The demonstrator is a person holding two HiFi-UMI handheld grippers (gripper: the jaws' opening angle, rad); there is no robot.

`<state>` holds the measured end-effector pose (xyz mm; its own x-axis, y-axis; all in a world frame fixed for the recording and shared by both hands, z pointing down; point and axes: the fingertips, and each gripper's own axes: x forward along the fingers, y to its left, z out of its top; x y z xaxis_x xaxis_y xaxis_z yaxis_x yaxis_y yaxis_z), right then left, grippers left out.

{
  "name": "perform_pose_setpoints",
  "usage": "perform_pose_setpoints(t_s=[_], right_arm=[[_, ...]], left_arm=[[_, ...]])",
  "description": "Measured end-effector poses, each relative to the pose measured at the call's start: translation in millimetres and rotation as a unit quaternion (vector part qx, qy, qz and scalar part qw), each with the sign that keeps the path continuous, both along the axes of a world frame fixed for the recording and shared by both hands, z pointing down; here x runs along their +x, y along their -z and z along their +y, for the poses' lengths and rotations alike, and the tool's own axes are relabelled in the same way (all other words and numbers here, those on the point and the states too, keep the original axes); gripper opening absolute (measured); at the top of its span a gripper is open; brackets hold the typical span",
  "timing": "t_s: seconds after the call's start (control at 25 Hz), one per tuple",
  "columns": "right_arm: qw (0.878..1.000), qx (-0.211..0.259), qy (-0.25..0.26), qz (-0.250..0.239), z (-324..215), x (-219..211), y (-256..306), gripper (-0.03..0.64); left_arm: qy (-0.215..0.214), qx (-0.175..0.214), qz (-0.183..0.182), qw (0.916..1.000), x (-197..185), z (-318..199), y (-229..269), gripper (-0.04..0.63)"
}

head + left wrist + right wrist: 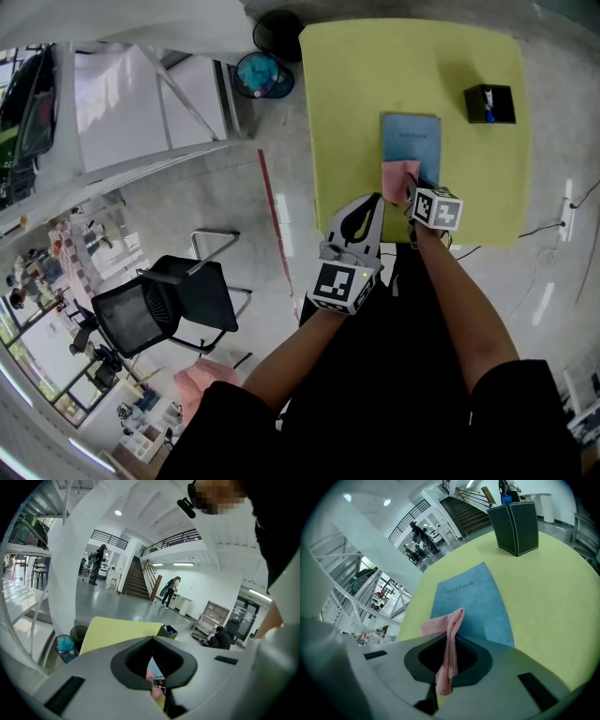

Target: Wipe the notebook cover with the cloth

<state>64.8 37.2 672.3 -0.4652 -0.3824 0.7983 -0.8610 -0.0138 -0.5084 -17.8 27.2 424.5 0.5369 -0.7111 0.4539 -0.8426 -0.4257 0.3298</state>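
A blue notebook (410,137) (471,603) lies flat on the yellow-green table (356,84), its cover facing up. My right gripper (413,187) (448,639) is shut on a pink cloth (399,178) (451,641), which hangs over the notebook's near edge. Whether the cloth touches the cover is unclear. My left gripper (376,200) (152,641) hovers by the table's near-left edge, just left of the cloth, shut with nothing in it. In the left gripper view, slivers of notebook and cloth show through the slit between the jaws.
A black pen holder (489,103) (515,526) stands on the table right of the notebook. Off the table's far-left corner are two bins (263,75). A black office chair (173,300) stands on the floor to my left, and a cable (553,225) trails at the right.
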Motion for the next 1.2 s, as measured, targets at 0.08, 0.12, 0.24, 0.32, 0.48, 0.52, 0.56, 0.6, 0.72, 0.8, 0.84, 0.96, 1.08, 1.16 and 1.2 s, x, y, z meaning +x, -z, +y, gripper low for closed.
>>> perform_pose_setpoints(t_s=[0.08,0.12,0.24,0.32,0.48,0.52,0.56,0.6,0.72,0.8,0.84,0.96,1.08,1.16,1.2], right_arm=[[1.000,-0.001,-0.001,-0.002,0.5,1.9,-0.1,0.037],[1.000,-0.001,-0.001,-0.002,0.7,2.9,0.0,0.037],[1.000,-0.002,-0.001,-0.006,0.5,4.9,-0.1,0.037],[1.000,-0.004,-0.003,-0.007,0.8,8.7,-0.5,0.037],[1.000,-0.006,-0.006,-0.011,0.2,14.9,1.8,0.037],[1.000,-0.005,-0.007,-0.012,-0.6,15.5,2.5,0.037],[1.000,-0.005,-0.008,-0.015,-0.5,15.9,1.8,0.037],[1.000,-0.006,-0.008,-0.019,0.3,16.8,0.8,0.037],[1.000,-0.007,-0.009,-0.020,2.0,24.4,0.7,0.037],[1.000,-0.007,-0.007,-0.021,2.1,30.6,0.6,0.037],[1.000,-0.007,-0.005,-0.021,2.1,33.9,0.6,0.037],[1.000,-0.010,-0.002,-0.025,1.9,40.7,2.3,0.037],[0.999,-0.012,0.002,-0.031,1.5,44.1,3.1,0.037],[0.999,-0.012,0.006,-0.030,1.1,47.5,3.6,0.037],[0.999,-0.013,0.006,-0.031,1.1,48.9,3.5,0.037]], left_arm=[[-0.001,-0.001,-0.001,1.0000,1.9,0.0,-0.1,0.006],[-0.001,-0.002,-0.001,1.0000,3.2,0.4,-0.7,0.006],[0.001,-0.007,-0.001,1.0000,8.7,1.1,-4.2,0.006],[0.001,-0.009,-0.001,1.0000,13.6,0.6,-4.7,0.006],[0.002,-0.009,-0.001,1.0000,20.6,-1.0,-4.4,0.006],[0.004,-0.011,0.000,0.9999,21.9,-1.2,-5.7,0.006],[0.006,-0.014,0.002,0.9999,23.4,-1.3,-7.0,0.006],[0.007,-0.016,0.003,0.9998,25.3,-1.1,-8.0,0.006],[0.006,-0.016,0.001,0.9999,32.5,-0.5,-8.4,0.006],[0.007,-0.015,0.000,0.9999,37.5,-1.0,-8.6,0.006],[0.007,-0.016,0.000,0.9999,40.1,-1.4,-8.8,0.006],[0.007,-0.018,0.000,0.9998,48.9,-3.2,-9.9,0.006],[0.004,-0.019,0.001,0.9998,59.1,-5.1,-9.5,0.006],[0.002,-0.019,0.001,0.9998,65.5,-6.5,-8.8,0.006],[0.001,-0.019,0.000,0.9998,68.1,-7.0,-8.7,0.006]])
